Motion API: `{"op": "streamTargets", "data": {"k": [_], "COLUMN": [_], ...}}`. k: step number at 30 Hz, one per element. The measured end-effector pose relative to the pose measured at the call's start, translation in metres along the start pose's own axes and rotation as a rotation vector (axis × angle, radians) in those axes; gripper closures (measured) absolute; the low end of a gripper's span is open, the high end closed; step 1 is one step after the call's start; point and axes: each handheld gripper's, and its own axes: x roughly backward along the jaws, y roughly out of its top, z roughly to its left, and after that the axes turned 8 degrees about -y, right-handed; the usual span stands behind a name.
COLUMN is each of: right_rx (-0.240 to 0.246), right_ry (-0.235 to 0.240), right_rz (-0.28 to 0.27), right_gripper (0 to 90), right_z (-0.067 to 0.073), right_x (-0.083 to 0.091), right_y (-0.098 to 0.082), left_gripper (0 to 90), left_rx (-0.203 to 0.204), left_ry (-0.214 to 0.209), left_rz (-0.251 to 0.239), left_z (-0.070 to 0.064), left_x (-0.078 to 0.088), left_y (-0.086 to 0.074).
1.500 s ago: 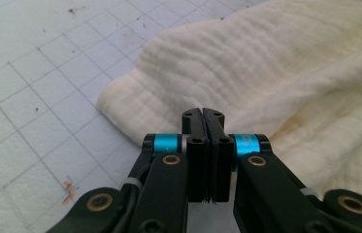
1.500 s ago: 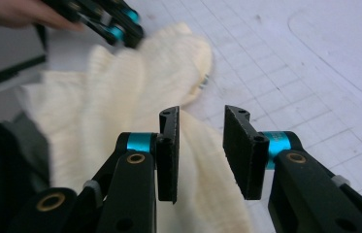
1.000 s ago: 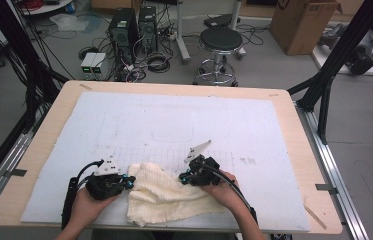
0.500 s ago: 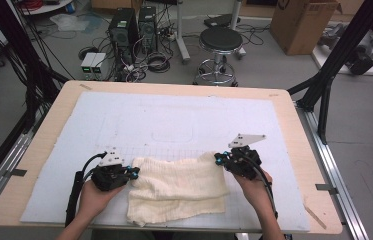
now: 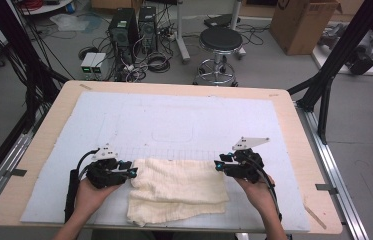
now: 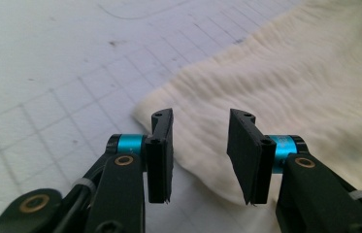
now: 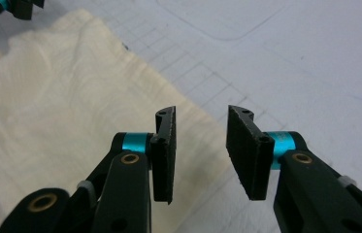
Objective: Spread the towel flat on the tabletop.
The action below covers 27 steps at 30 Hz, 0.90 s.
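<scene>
Both the left gripper (image 5: 133, 172) and right gripper (image 5: 217, 165) have just opened, letting go of the towel's (image 5: 179, 192) corners, with bare desk (image 5: 174, 120) beyond them.

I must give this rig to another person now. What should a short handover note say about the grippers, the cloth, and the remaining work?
Left hand-held gripper: open, jaws just opened, nothing between them, at the left edge of the cream-coloured textured cloth.
Right hand-held gripper: open, jaws just opened, holding nothing, at the cloth's right edge.
Cloth: lies on the white gridded foam mat, near the person's side.
Done: cloth spread sideways and released, apparently folded once.
Left: lower edges look uneven; probably smooth or fold again.
</scene>
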Motion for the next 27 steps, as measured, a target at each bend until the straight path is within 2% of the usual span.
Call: {"op": "streamTargets", "data": {"k": [2, 5, 6, 8, 9, 11, 14, 15, 18, 19, 21, 22, 25, 27], "right_rx": [-0.015, -0.035, -0.038, -0.034, -0.02, -0.003, 0.01, 0.025, 0.029, 0.037, 0.037, 0.037, 0.033, 0.031], "right_ry": [0.007, 0.013, 0.011, 0.009, 0.006, -0.013, -0.022, -0.039, -0.047, -0.041, -0.035, -0.032, -0.023, -0.02], "right_rz": [0.004, 0.064, 0.094, 0.119, 0.124, 0.137, 0.158, 0.148, 0.148, 0.144, 0.151, 0.149, 0.139, 0.106], "right_gripper": [63.2, 58.5, 55.5, 55.0, 55.5, 59.9, 69.2, 72.0, 79.9, 82.7, 84.5, 84.7, 85.1, 85.4], "right_z": [-0.003, -0.008, -0.009, -0.009, -0.008, -0.006, -0.003, -0.002, -0.002, -0.003, -0.002, -0.002, -0.002, -0.001], "right_x": [-0.006, -0.021, -0.025, -0.03, -0.034, -0.038, -0.043, -0.043, -0.043, -0.043, -0.043, -0.043, -0.044, -0.042], "right_y": [0.003, 0.001, 0.001, -0.001, -0.002, -0.005, -0.009, -0.01, -0.01, -0.01, -0.01, -0.01, -0.009, -0.005], "left_gripper": [61.5, 61.5, 60.7, 55.7, 54.8, 54.5, 60.5, 61.5, 68.9, 74.2, 81.1, 84.6, 86.9, 87.2], "left_rx": [0.009, 0.028, 0.027, 0.014, 0.01, 0.023, 0.014, 0.01, 0.002, -0.008, -0.008, 0.007, 0.022, 0.037], "left_ry": [0.021, 0.03, 0.039, 0.07, 0.069, 0.097, 0.117, 0.124, 0.117, 0.1, 0.093, 0.082, 0.075, 0.084], "left_rz": [0.001, 0.024, 0.039, 0.092, 0.079, 0.067, 0.065, 0.061, 0.055, 0.057, 0.054, 0.053, 0.044, 0.009], "left_z": [0.004, 0.009, 0.009, 0.012, 0.013, 0.014, 0.014, 0.013, 0.011, 0.011, 0.009, 0.01, 0.013, 0.016], "left_x": [-0.003, -0.012, -0.014, -0.021, -0.021, -0.021, -0.023, -0.024, -0.027, -0.028, -0.03, -0.03, -0.028, -0.024], "left_y": [0.002, 0.003, 0.003, 0.001, 0.0, 0.001, 0.001, 0.001, 0.002, 0.002, 0.003, 0.003, 0.004, 0.005]}}
